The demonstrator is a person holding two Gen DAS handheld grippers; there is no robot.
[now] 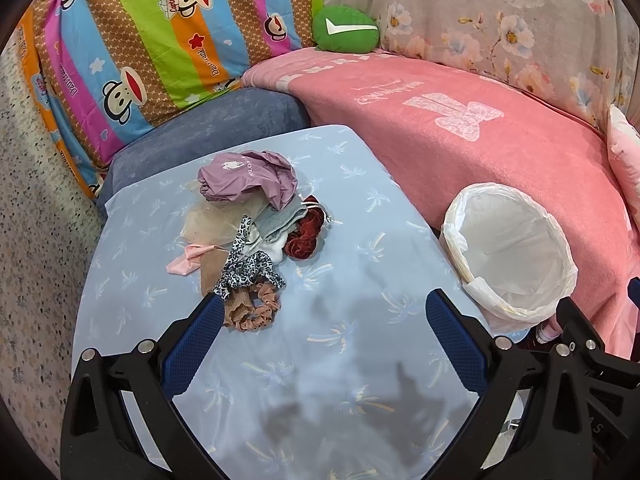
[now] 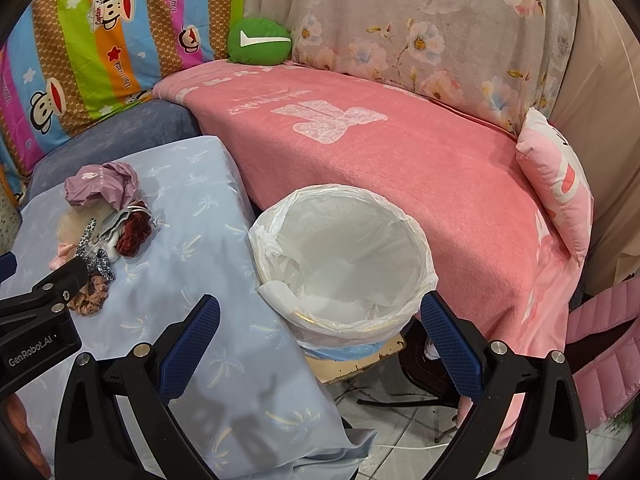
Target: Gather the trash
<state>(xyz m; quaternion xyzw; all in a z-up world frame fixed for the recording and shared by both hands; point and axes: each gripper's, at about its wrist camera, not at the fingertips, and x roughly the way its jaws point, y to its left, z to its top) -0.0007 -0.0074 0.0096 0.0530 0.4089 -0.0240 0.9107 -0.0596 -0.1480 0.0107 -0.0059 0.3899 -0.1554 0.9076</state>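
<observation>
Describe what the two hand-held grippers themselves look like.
Both match. The left hand-held gripper has two black plastic arms with triangular cut-outs and round silver bolts, ending in blue fingers with a fine grid texture. The right hand-held gripper is built the same way. In the right wrist view, the left one's black body carries white "GenRobot.AI" lettering. No cables or sleeves are visible.

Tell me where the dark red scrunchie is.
The dark red scrunchie lies on the right edge of the clutter pile on the blue cloth, left of the lined bin.
</observation>
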